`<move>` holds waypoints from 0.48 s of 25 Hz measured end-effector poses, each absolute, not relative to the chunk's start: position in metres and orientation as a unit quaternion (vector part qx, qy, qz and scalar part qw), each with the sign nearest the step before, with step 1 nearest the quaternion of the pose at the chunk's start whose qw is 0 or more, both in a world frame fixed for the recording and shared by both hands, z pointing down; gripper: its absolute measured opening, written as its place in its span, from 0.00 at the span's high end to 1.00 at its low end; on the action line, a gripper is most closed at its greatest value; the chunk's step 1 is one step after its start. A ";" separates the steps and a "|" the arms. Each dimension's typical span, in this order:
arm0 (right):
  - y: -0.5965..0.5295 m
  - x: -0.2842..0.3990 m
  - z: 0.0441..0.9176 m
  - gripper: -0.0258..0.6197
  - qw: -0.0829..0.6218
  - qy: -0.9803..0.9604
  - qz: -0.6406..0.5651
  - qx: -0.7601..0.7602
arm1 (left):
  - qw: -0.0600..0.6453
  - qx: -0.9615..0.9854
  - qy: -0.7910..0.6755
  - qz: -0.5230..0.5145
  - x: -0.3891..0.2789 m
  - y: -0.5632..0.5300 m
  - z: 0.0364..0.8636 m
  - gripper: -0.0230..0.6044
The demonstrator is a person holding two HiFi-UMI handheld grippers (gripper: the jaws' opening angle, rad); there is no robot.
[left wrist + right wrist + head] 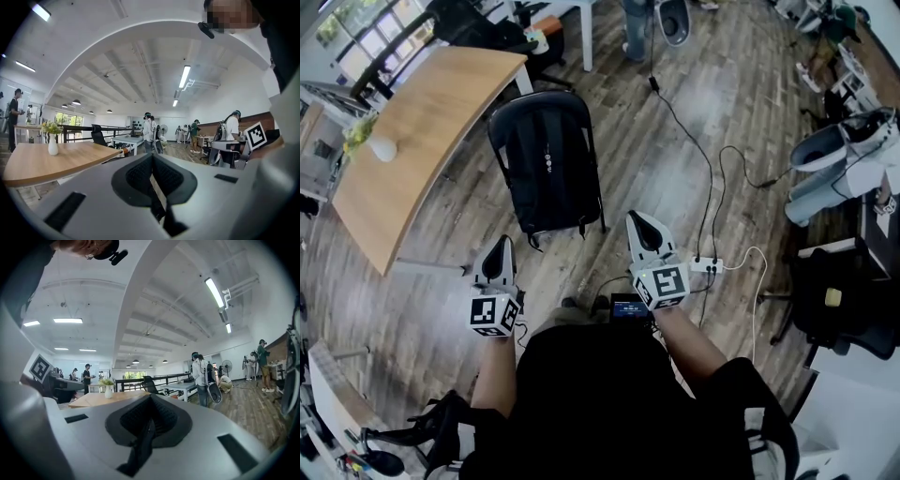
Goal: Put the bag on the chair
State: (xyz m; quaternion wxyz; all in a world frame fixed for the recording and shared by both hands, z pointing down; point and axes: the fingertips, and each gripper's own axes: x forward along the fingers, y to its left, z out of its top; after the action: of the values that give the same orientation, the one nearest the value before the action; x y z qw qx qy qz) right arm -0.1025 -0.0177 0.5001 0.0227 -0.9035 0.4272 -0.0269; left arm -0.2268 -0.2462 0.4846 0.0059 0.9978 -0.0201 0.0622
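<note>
A black backpack [546, 157] rests on what looks like a dark chair, of which only thin legs [603, 223] show beneath it, on the wood floor in front of me. My left gripper [500, 246] is held below and left of the bag, shut and empty. My right gripper [639, 223] is held just right of the bag's near corner, also shut with nothing in it. In the left gripper view the jaws [152, 158] meet pad to pad; the right gripper view shows the same [150, 400]. Both gripper views look level across the room, and neither shows the bag.
A curved wooden table [431, 112] with a white vase of flowers [381, 146] stands left of the bag. A power strip [707, 265] and cables trail on the floor to the right. A black office chair [839, 300] stands at far right. Several people stand in the distance.
</note>
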 end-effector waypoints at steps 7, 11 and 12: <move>-0.028 -0.112 0.501 0.94 0.019 0.433 -0.030 -0.901 | 0.003 0.998 -0.026 0.055 -0.235 -0.258 0.483 0.96; -0.033 -0.119 0.496 0.94 0.012 0.434 -0.028 -0.901 | 0.007 0.998 -0.026 0.052 -0.239 -0.263 0.482 0.96; -0.033 -0.120 0.496 0.94 0.011 0.433 -0.027 -0.901 | 0.008 0.998 -0.026 0.051 -0.240 -0.264 0.481 0.96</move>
State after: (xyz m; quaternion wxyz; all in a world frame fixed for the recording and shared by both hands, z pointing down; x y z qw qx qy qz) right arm -0.1195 -0.0334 0.4956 0.0109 -0.9008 0.4333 -0.0269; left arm -0.2402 -0.2639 0.4815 0.0080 0.9983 -0.0264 0.0514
